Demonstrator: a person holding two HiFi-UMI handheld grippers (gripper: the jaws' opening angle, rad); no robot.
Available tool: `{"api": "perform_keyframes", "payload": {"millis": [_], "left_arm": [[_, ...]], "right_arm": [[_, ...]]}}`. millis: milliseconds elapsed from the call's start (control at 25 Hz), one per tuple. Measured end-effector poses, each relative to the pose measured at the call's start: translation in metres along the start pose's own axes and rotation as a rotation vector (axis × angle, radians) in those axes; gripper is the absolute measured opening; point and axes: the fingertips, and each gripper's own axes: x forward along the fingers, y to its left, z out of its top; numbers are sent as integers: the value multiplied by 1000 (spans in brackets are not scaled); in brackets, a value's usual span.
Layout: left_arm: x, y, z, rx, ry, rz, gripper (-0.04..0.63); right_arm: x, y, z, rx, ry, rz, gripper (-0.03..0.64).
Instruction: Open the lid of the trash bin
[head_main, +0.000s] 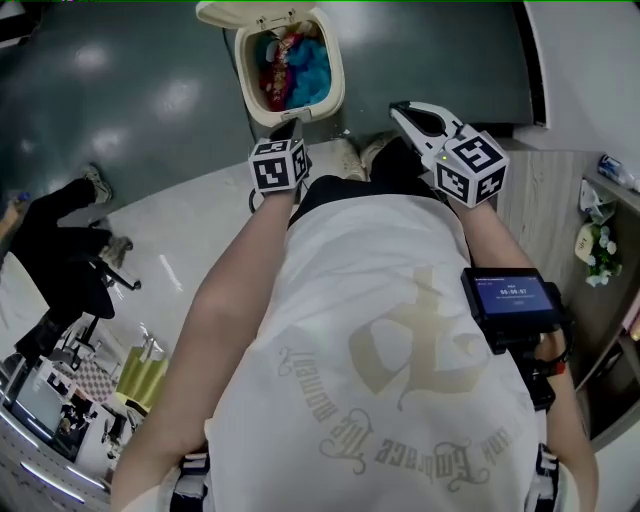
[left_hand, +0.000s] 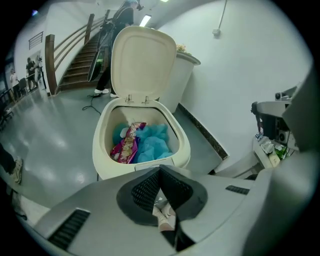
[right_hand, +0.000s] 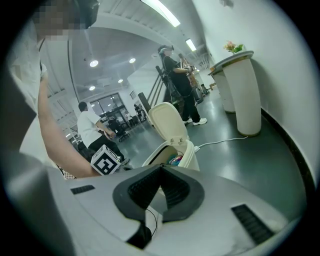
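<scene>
Left arm: bare forearm reaches forward from lower left; the left gripper (head_main: 290, 126) is held out over the floor (head_main: 150, 90), aimed at the near edge of the bin (head_main: 336, 78).
Left jaws: clenched tip to tip, with nothing between them (left_hand: 160, 170).
Right arm: forearm runs forward along the right side with a small screen (head_main: 510, 296) beside it; the right gripper (head_main: 402, 108) is level with the left one, to the right of the bin and apart from it.
Right jaws: pressed together at the tips and empty (right_hand: 161, 166).
Bin: stands upright on the dark floor just ahead of the person, near a white wall (left_hand: 240, 65). Its oval mouth faces up, long axis running away from the person.
Lid (left_hand: 143, 61): open and raised upright on hinges at the far rim, inner face toward the person.
Inside: blue material (left_hand: 156, 145) and a red wrapper (left_hand: 127, 145).
</scene>
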Motion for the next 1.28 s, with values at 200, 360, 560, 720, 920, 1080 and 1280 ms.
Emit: {"api": "perform_keyframes", "payload": {"millis": [200,360,560,720,920,1080,1280], "left_arm": [[-1,5,1,-25,-12,-11,12],[-7,0,-7,-35,-25,-33,12],[-22,-8,-9,-39,-61,-46,12],[-35,-6,-3,-38,-90,-27,12],[-59,-4,19,-56,-167,-25,12],[-81,-3,34,-89,-240,-30,12],[-113,-6,52,-108,-328,-37,12]], "right_arm": [[4,0,1,-8,-2,6,4],[5,1,4,-15,-1,8,5],[8,4,9,-31,-3,21,5],[13,12,16,-59,-3,43,4],[20,25,22,-92,5,79,5],[24,35,29,-117,6,100,3],[22,47,46,-156,-10,118,5]]}}
